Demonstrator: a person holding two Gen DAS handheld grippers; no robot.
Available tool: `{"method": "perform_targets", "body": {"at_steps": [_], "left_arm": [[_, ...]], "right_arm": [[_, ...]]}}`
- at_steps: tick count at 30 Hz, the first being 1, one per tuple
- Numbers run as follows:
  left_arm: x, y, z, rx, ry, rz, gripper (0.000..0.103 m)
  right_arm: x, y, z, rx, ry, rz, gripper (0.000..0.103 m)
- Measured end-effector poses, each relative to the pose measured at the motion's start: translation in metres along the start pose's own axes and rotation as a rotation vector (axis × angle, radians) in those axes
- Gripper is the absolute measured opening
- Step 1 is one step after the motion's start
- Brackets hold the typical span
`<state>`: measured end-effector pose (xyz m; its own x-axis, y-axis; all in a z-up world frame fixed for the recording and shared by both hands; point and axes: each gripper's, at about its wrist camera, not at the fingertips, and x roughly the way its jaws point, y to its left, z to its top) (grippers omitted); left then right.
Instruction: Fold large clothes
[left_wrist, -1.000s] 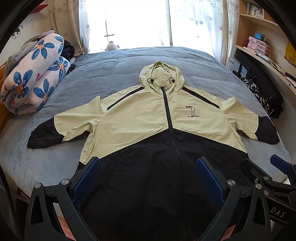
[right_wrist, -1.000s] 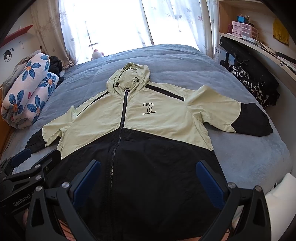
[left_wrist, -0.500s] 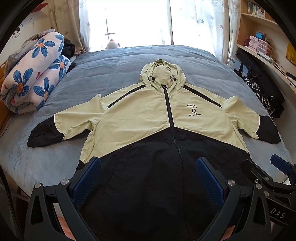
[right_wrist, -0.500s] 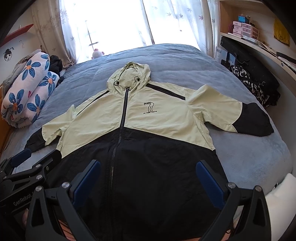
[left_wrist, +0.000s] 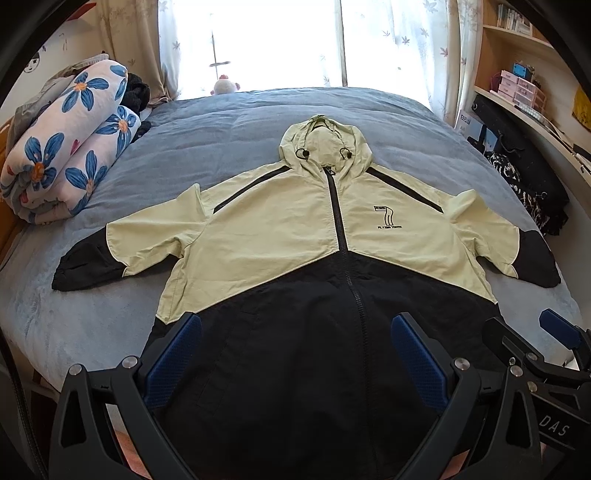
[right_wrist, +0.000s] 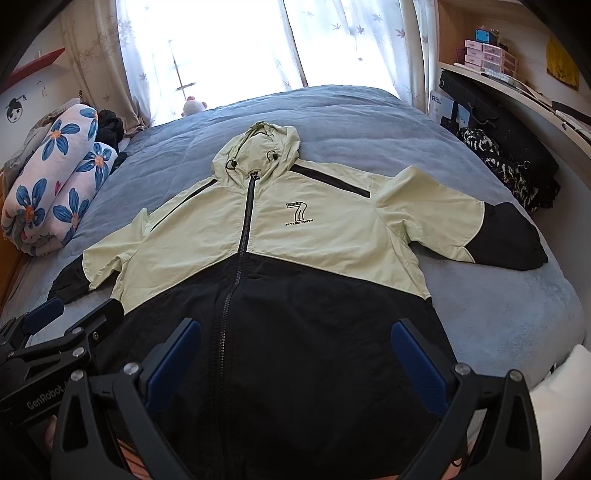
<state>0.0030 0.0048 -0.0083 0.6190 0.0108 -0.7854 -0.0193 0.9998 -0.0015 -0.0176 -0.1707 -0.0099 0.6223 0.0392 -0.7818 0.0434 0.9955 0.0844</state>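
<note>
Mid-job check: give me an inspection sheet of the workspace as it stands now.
Surface: blue-grey bed cover, smooth.
Job's things: pale green and black hooded zip jacket, flat, face up, zipped, sleeves spread, unfolded.
Clutter: rolled blue-flowered white quilt at bed's left edge; small plush toy by window.
Grippers: left gripper open, empty; right gripper open, empty; both over the hem.
Cables: nothing seen.
Surroundings: bright curtained window; shelves with boxes on the right.

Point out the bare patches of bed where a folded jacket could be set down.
Bare blue bed lies beyond the hood, up to the window, and between the floral quilt roll and the jacket's sleeve. In the right wrist view, another patch lies below the other sleeve. The jacket crowds the middle.
</note>
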Motion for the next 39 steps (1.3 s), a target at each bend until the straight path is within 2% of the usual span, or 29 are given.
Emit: {"method": "perform_targets", "body": {"at_steps": [31, 39], "left_arm": [[0.002, 0.000, 0.001, 0.007, 0.002, 0.010, 0.101], [0.008, 0.005, 0.010, -0.041, 0.050, -0.057, 0.101]], "right_arm": [[0.000, 0.000, -0.001, -0.002, -0.001, -0.004, 0.103], [-0.001, 0.004, 0.003, -0.027, -0.037, -0.014, 0.103]]}}
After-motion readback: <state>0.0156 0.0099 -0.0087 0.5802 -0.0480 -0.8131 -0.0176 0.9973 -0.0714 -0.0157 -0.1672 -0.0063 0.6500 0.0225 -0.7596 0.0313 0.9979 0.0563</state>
